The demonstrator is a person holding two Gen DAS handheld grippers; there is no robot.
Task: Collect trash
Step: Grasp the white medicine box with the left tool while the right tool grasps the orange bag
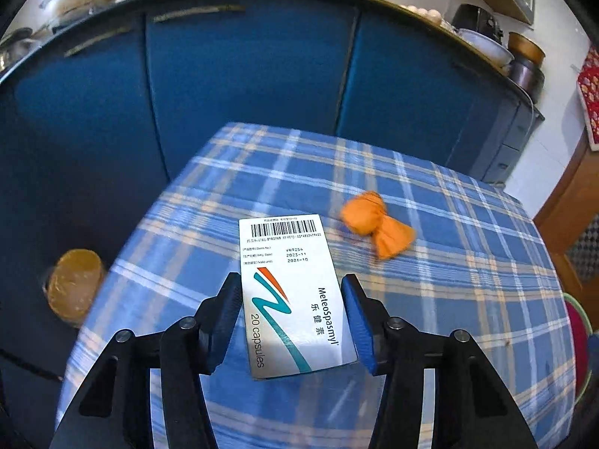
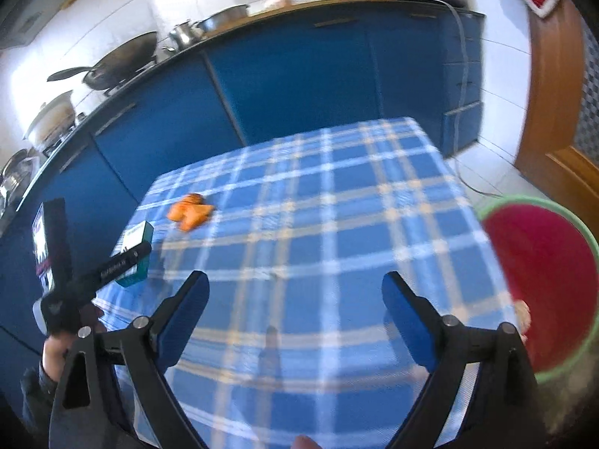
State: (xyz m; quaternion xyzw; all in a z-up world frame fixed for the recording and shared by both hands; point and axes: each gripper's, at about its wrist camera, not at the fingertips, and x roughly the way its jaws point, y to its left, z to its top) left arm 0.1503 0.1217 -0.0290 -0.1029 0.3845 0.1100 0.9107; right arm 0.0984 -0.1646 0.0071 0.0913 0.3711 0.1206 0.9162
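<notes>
My left gripper (image 1: 291, 292) is shut on a white medicine box (image 1: 292, 295) marked "20 capsules" and holds it just above the blue plaid tablecloth (image 1: 449, 262). An orange crumpled wrapper (image 1: 376, 224) lies on the cloth beyond the box, to the right. In the right wrist view the box (image 2: 136, 247) and the left gripper show at the table's left edge, with the orange wrapper (image 2: 191, 211) behind them. My right gripper (image 2: 295, 292) is open and empty above the near middle of the table.
A red basin with a green rim (image 2: 543, 292) sits off the table's right side. Blue kitchen cabinets (image 1: 243, 75) with pots on the counter stand behind the table. An orange container (image 1: 75, 284) sits on the floor at left. A wooden door (image 2: 554, 93) is at right.
</notes>
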